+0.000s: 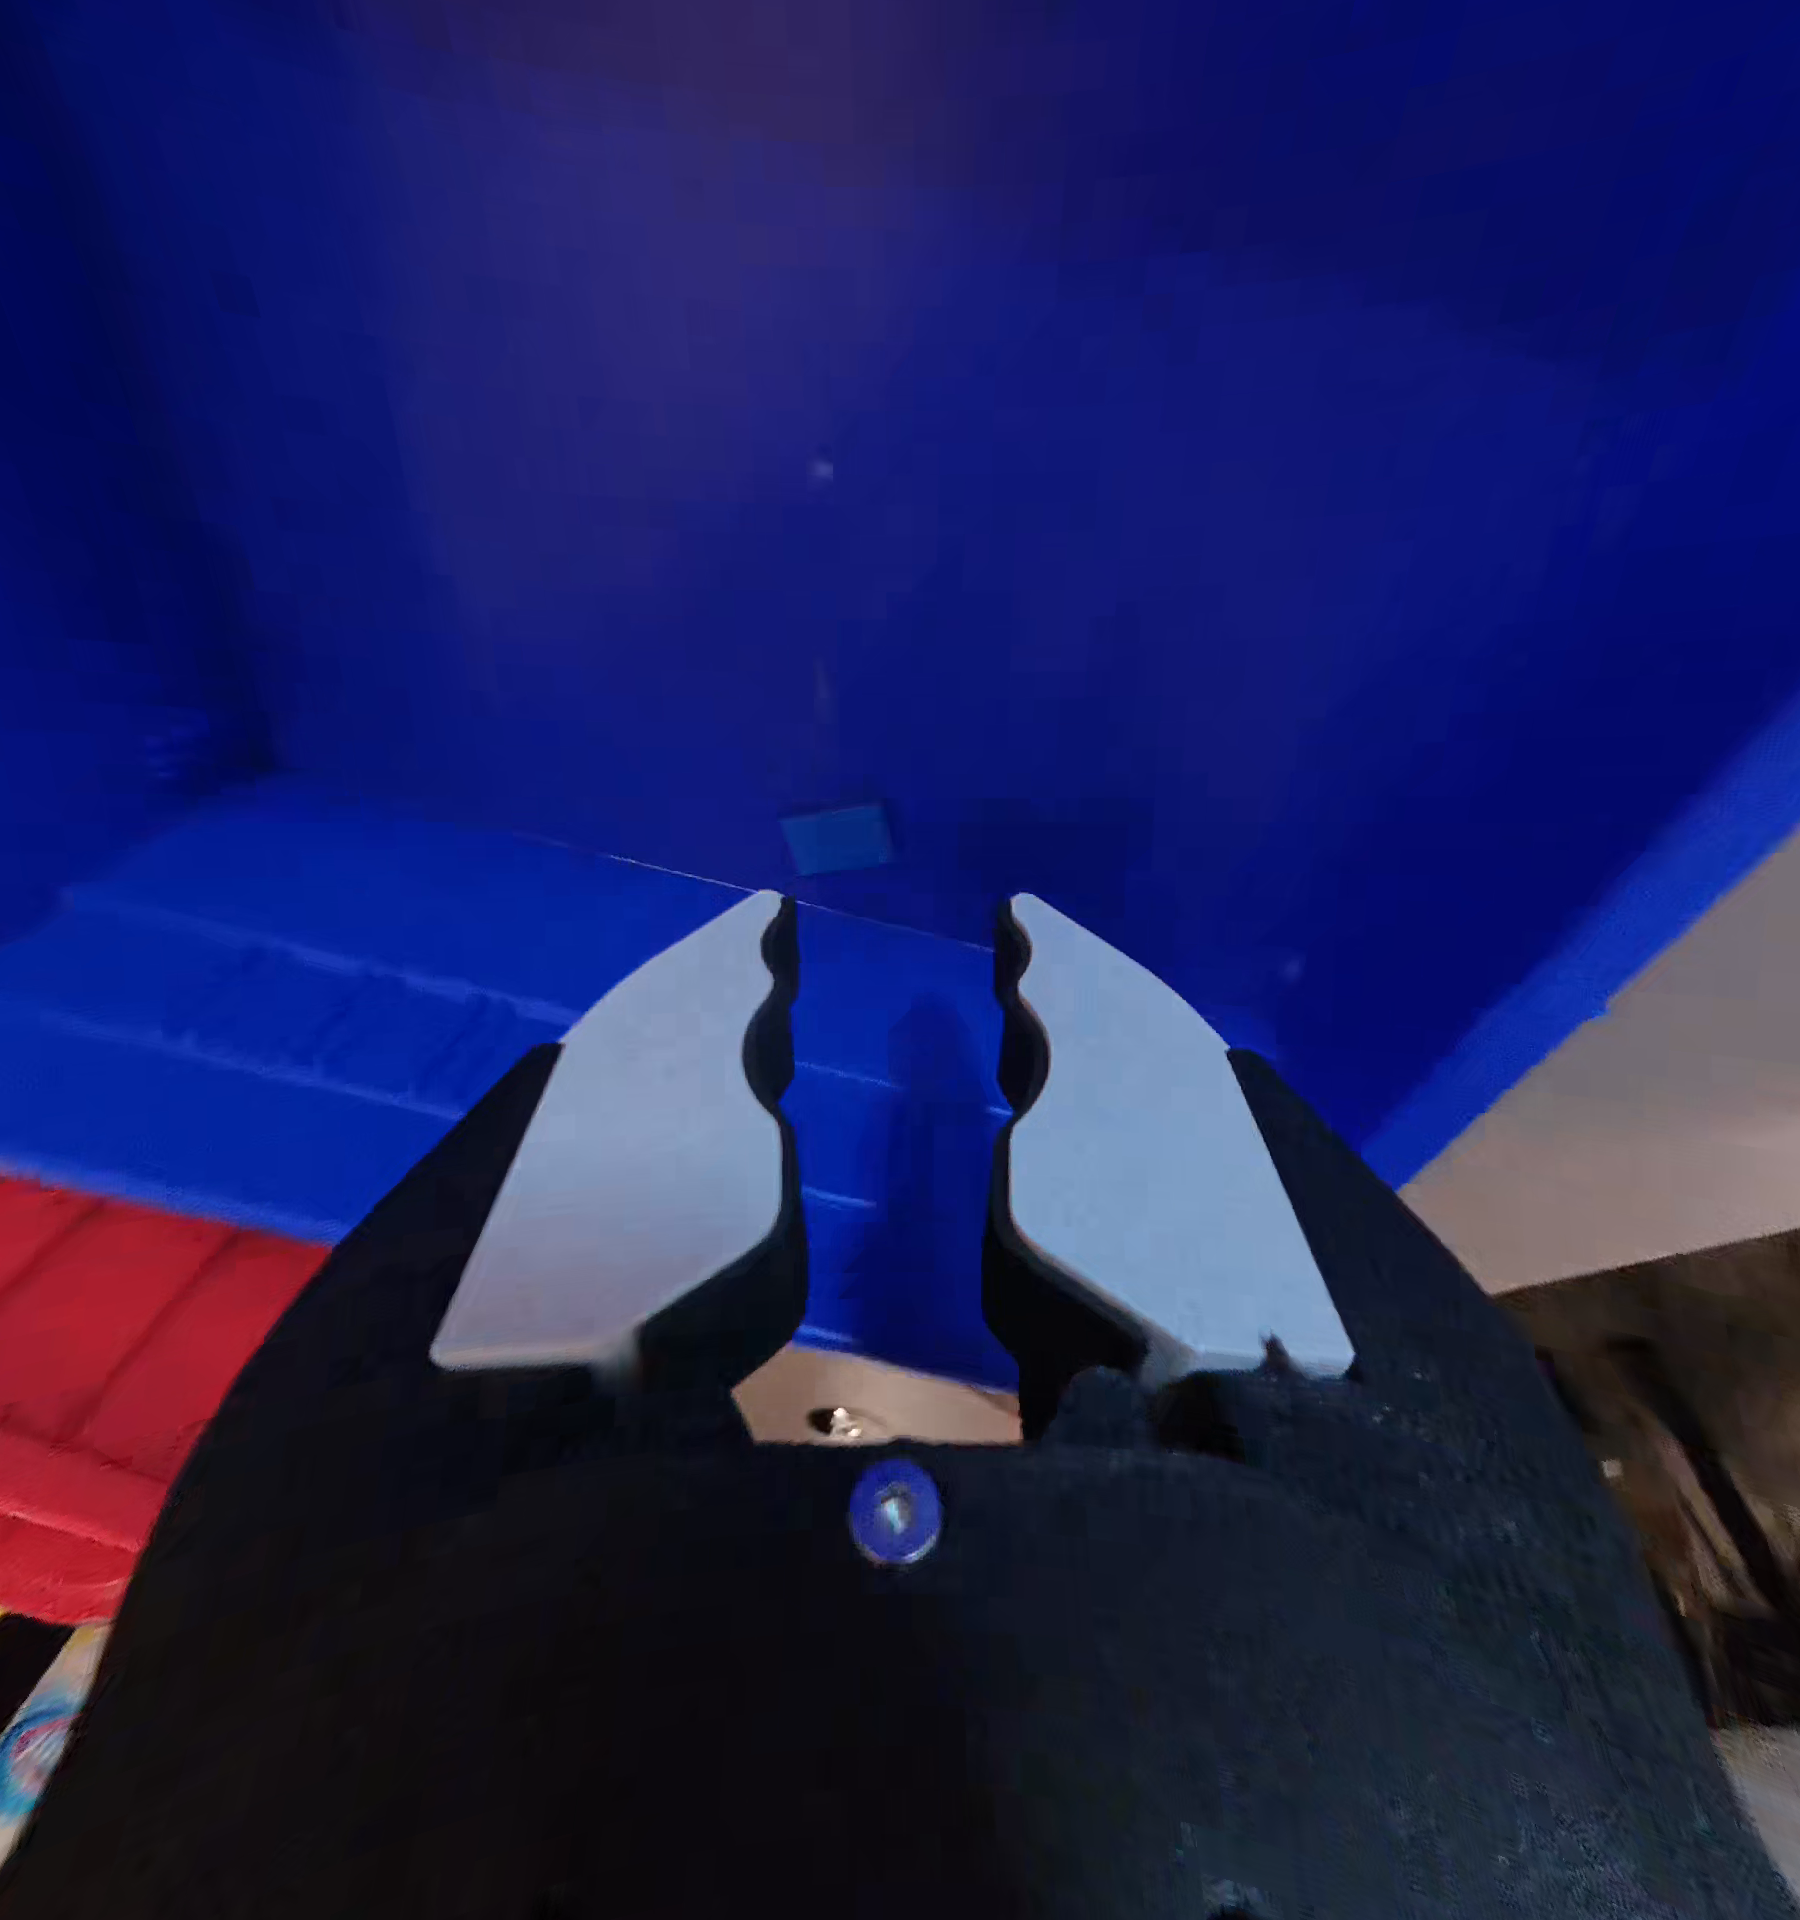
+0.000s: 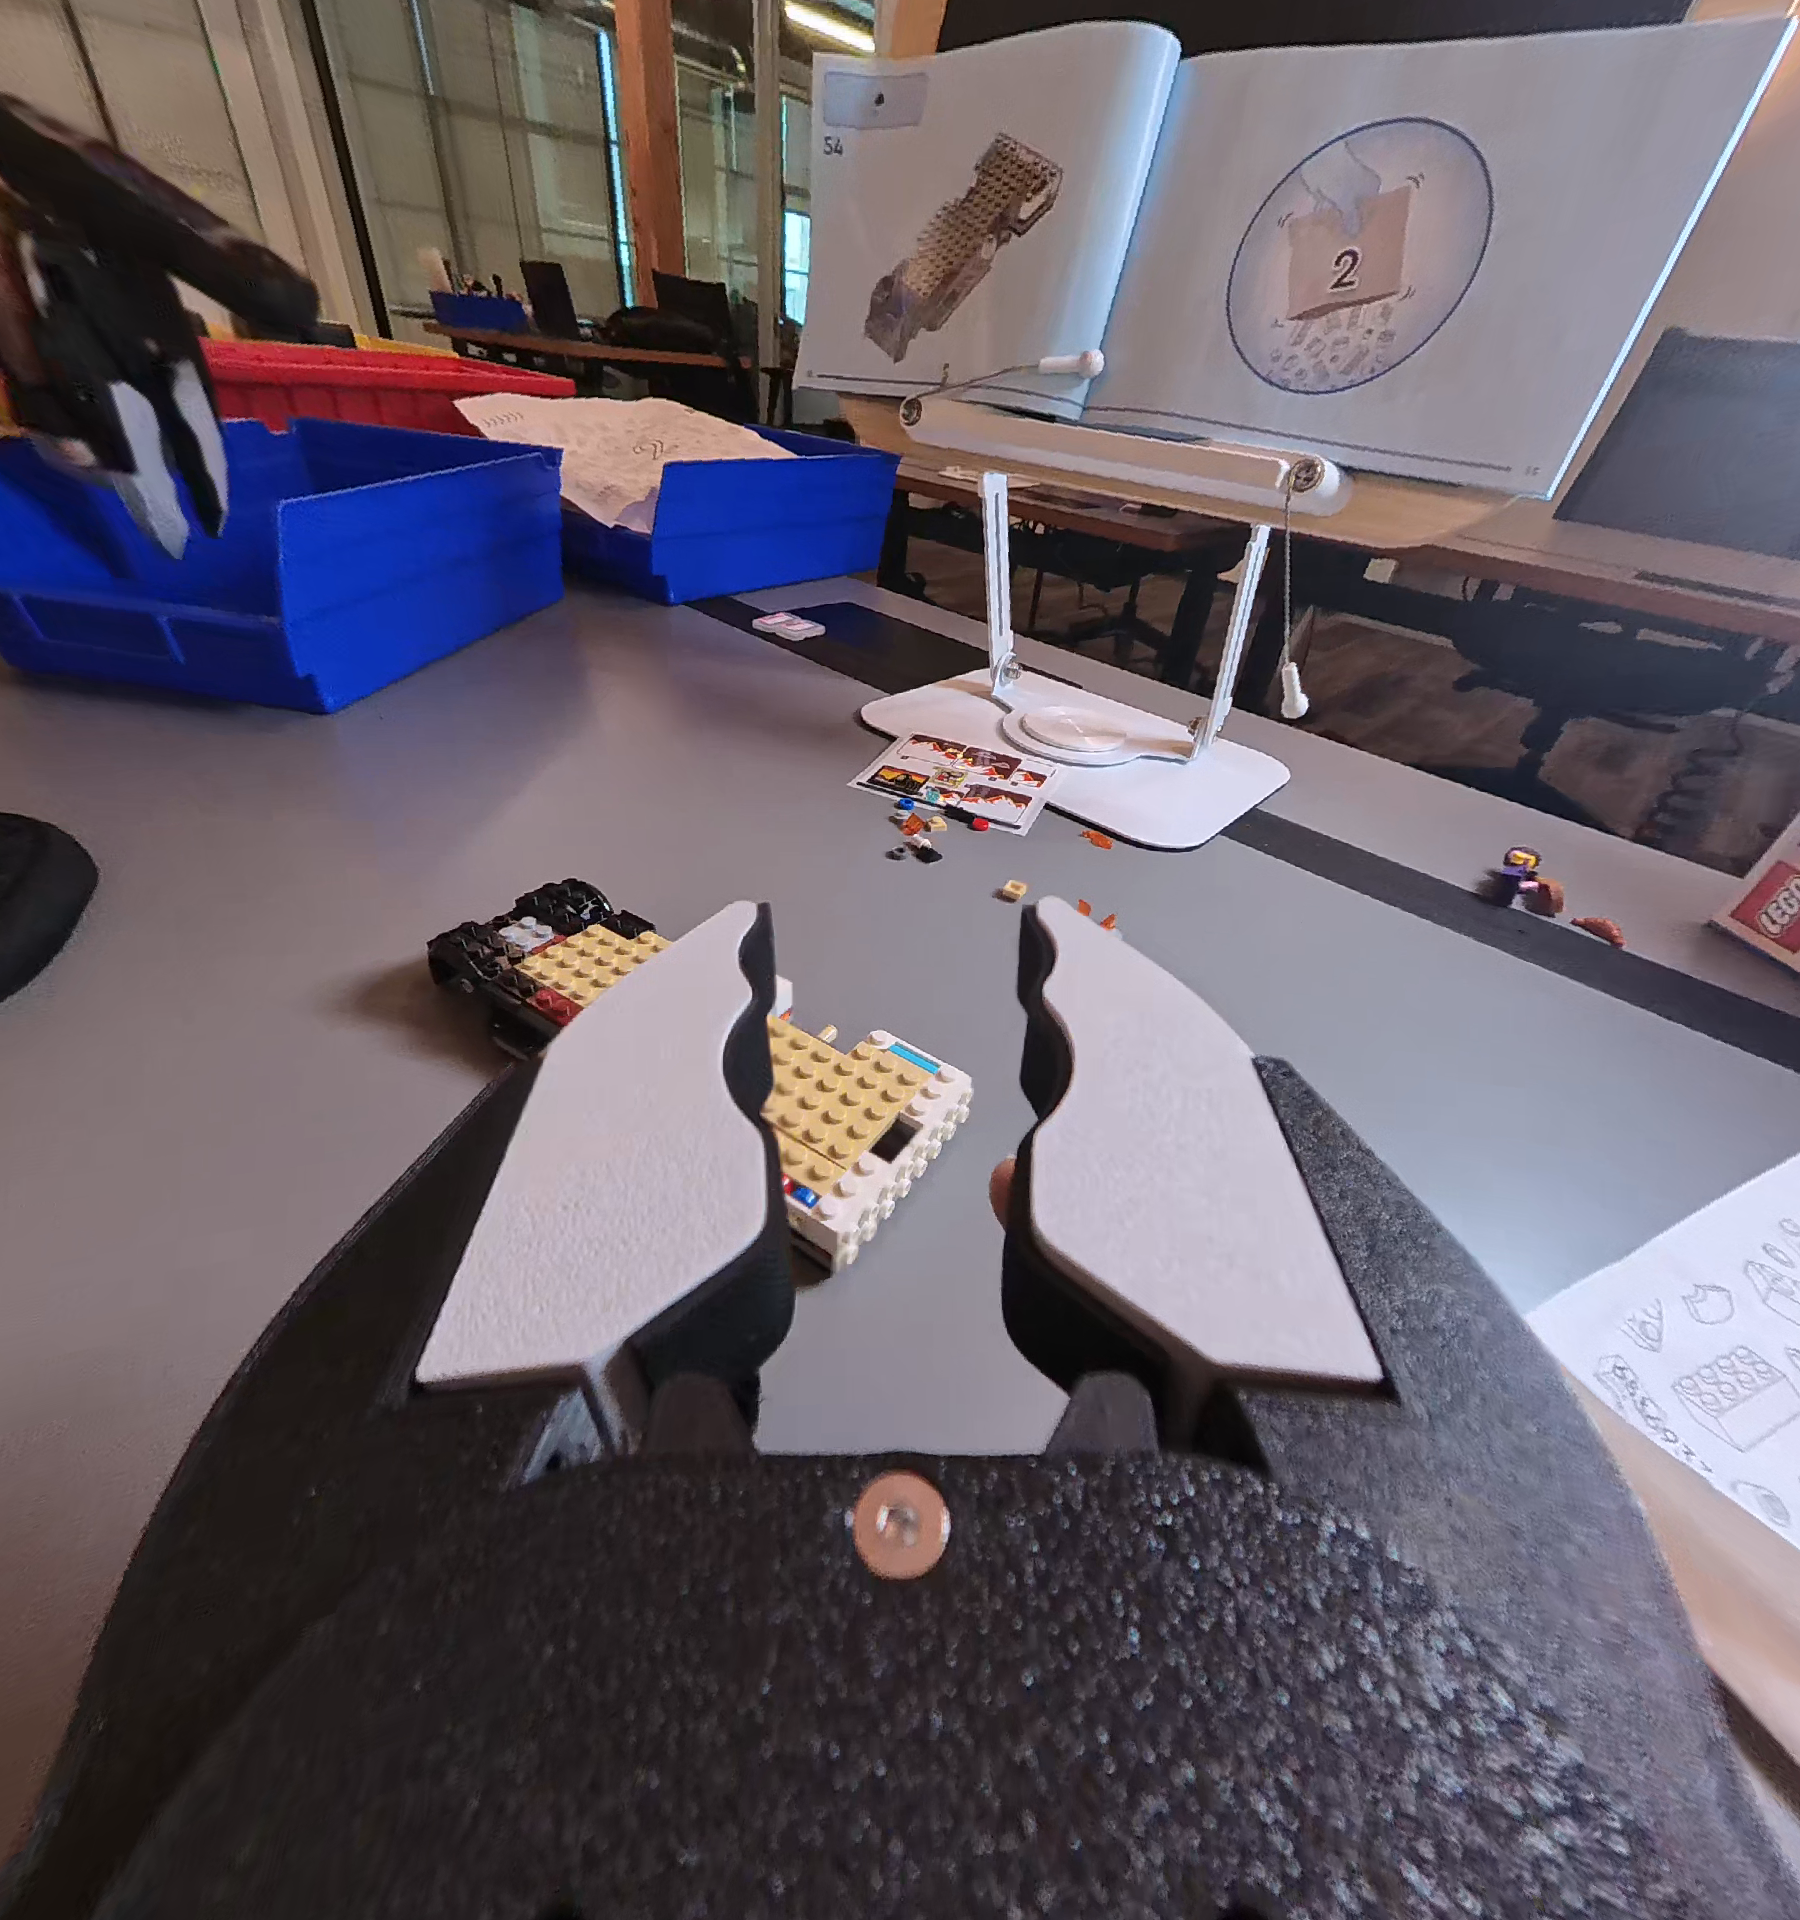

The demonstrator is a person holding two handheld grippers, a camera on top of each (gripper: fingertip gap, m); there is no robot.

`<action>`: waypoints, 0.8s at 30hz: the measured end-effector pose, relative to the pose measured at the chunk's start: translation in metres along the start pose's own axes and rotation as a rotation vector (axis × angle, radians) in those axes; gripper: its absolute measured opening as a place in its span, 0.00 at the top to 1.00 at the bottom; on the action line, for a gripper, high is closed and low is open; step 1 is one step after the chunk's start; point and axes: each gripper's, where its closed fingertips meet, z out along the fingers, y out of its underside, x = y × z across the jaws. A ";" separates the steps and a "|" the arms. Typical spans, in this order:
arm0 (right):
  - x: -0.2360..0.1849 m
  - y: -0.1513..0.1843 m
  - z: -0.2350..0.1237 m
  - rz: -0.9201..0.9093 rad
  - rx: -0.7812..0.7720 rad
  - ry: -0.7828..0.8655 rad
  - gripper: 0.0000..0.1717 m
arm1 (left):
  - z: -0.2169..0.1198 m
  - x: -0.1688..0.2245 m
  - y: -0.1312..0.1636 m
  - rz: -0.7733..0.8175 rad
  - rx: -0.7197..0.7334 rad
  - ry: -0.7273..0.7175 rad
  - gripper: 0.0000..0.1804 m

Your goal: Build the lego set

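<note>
Half-built brick model (image 2: pixel 854 1112) flat on the grey table (image 2: pixel 460 831), tan plates up, partly behind the left finger of the right gripper (image 2: pixel 896 914); jaws apart, nothing between. Loose small pieces (image 2: pixel 927 831) at 12 o'clock, by the booklet stand (image 2: pixel 1083 748). At 10 o'clock, left gripper (image 1: pixel 894 902) inside a blue bin (image 1: pixel 875 416), jaws apart, empty-handed. Further bin (image 2: pixel 730 520) holding a paper sheet (image 2: pixel 626 447).

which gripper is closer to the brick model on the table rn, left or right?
Right. The right gripper hovers open directly over the brick model; the left gripper is off at the blue bin, fingers apart.
</note>
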 end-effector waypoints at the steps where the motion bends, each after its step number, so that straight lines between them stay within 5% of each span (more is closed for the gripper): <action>1: 0.002 0.000 0.000 -0.007 0.004 0.012 0.74 | 0.009 -0.004 0.002 0.017 -0.060 0.014 0.79; 4: 0.008 0.004 0.000 -0.019 -0.010 0.043 0.74 | 0.029 -0.008 0.013 0.053 -0.211 0.065 0.77; 16: 0.010 0.010 0.003 -0.039 -0.042 0.055 0.75 | 0.045 -0.014 0.013 0.125 -0.294 0.071 0.86; 18: 0.007 0.008 0.002 -0.052 -0.035 0.046 0.75 | 0.044 -0.012 0.010 0.121 -0.264 0.061 0.87; 19: 0.005 0.007 0.001 -0.056 -0.030 0.040 0.75 | 0.041 -0.012 0.007 0.119 -0.229 0.052 1.00; 24: -0.002 0.001 -0.002 -0.054 -0.005 0.010 0.75 | -0.005 0.001 -0.012 0.105 0.008 0.015 1.00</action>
